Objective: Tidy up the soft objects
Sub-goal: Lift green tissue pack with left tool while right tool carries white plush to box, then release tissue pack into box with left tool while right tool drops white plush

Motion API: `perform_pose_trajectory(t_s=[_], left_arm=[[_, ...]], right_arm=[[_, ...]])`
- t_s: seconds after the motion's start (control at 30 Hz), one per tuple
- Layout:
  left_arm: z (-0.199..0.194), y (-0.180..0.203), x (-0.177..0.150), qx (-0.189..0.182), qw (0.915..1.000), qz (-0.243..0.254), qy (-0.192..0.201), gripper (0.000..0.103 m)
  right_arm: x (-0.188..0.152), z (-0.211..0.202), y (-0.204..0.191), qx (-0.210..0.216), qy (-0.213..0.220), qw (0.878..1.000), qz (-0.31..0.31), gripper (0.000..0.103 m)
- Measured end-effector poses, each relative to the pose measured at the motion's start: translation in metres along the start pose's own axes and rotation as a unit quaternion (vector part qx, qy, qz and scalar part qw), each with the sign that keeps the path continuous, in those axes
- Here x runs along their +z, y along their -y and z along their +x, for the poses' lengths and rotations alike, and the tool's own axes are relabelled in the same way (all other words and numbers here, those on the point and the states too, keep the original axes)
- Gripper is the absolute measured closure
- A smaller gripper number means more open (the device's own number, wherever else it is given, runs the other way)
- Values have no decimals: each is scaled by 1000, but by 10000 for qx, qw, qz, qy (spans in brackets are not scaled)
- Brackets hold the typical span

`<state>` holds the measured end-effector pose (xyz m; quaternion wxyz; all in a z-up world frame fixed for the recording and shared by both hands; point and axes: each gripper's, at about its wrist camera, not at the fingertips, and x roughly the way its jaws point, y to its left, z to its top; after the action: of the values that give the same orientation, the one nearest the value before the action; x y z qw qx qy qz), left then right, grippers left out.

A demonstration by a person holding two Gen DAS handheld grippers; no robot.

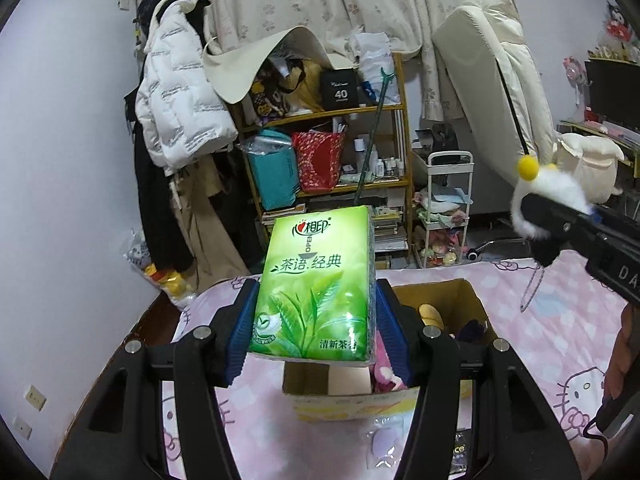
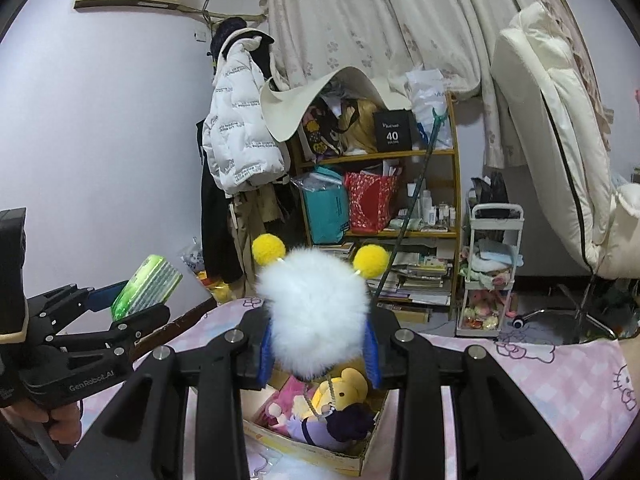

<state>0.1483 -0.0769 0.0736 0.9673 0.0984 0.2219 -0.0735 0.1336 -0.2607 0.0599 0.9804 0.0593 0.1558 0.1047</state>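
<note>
The room has pale walls, long cream curtains (image 2: pixel 360 32) with little flowers, and a wooden shelf (image 2: pixel 400 200) far back, stuffed with bags, books and bottles. A puffy white coat (image 2: pixel 236 120) hangs to the left of the shelf. A thick cream cushion (image 2: pixel 560 128) leans up on the far right.

Down low and near is a bed (image 1: pixel 560 320) with a soft pink sheet printed with cartoon cats. On it sits a brown cardboard box (image 2: pixel 360 458) with its top open. Inside lie a yellow plush bear (image 2: pixel 344 388), a purple toy and something pink.

The left gripper (image 1: pixel 316 320) squeezes a shiny green pack of tissues (image 1: pixel 316 280) from both sides with its blue pads, holding it up over the box. The right gripper (image 2: pixel 318 344) is pinched tight on a round white fluffy ball toy (image 2: pixel 312 312) with two yellow pom-poms, also up above the box.
</note>
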Motion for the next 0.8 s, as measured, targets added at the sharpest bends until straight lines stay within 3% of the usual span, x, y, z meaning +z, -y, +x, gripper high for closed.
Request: perform_pose_trajectory(t_s=[0.23,0.8], left_arm=[[28,10,-15,-123,9999,-38,3,47],[101,-3,-57,-185,9963,-302,-789,47]], right_arm=[[-17,23,4,62,-167,9998,-11,66],[-72,85,2,77,-1055,9941,-221,66]])
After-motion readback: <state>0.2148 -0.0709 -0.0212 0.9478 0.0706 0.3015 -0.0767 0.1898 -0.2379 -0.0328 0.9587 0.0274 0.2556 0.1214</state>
